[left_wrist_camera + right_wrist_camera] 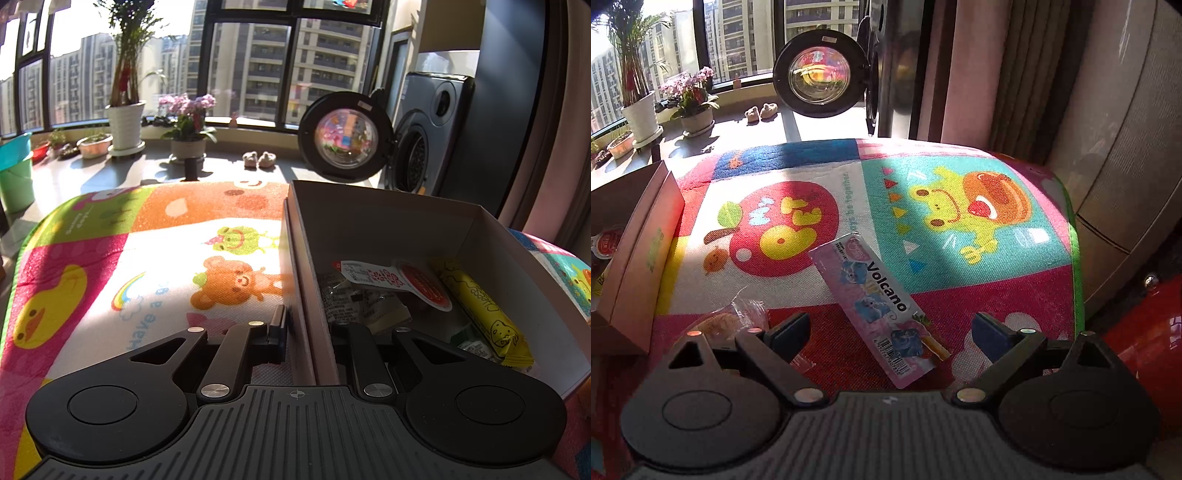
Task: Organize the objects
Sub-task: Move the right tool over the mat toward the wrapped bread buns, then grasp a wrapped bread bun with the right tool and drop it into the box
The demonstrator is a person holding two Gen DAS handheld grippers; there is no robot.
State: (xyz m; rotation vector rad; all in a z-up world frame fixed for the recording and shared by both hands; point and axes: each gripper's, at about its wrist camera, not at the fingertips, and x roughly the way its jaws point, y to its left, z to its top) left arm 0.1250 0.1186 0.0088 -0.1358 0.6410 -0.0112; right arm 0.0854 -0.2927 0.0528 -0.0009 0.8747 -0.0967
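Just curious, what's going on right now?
Left gripper shut on box wall. Right gripper open over Volcano packet. Clear-wrapped snack beside it.

A sunlit home, high in an apartment block: towers fill the window (258,66). Below the window stand potted plants (125,122), tiny slippers (259,159) and, to its right, a washer (424,144) with its door open. A cartoon play mat (849,206) lies nearer.

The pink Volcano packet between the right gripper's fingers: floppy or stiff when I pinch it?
The Volcano packet lies flat with straight edges, so probably fairly stiff and light. Its glossy film may slip. The right gripper is open around it, not yet touching.
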